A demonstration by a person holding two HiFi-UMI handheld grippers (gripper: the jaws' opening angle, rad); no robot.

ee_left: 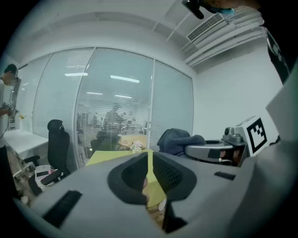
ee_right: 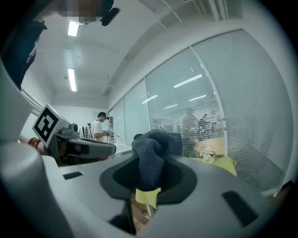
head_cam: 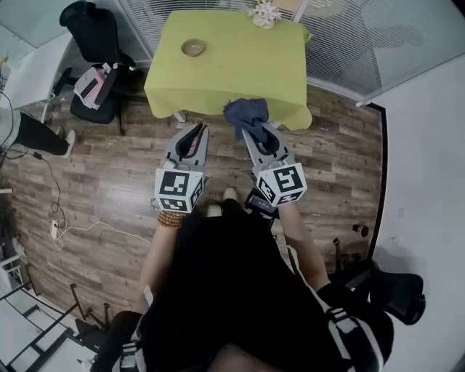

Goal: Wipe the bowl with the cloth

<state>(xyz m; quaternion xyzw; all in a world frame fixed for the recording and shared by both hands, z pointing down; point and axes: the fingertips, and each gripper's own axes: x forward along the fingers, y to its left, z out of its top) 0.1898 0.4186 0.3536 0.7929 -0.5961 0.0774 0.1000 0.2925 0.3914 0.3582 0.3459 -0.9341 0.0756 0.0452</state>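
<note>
A small brown bowl (head_cam: 193,48) sits near the far left corner of a table under a yellow-green cloth cover (head_cam: 232,69). My right gripper (head_cam: 249,129) is shut on a bunched dark blue cloth (head_cam: 245,112), held in the air in front of the table's near edge; the cloth (ee_right: 151,155) bulges up between the jaws in the right gripper view. My left gripper (head_cam: 197,129) hovers beside it to the left, shut and empty, its pads (ee_left: 150,174) nearly touching. The bowl is far from both grippers.
A small vase of flowers (head_cam: 264,13) stands at the table's far edge. A black office chair (head_cam: 94,43) with a bag is left of the table. Glass partitions with blinds stand behind it. A person's leg (head_cam: 36,134) shows at far left; cables (head_cam: 65,229) lie on the wooden floor.
</note>
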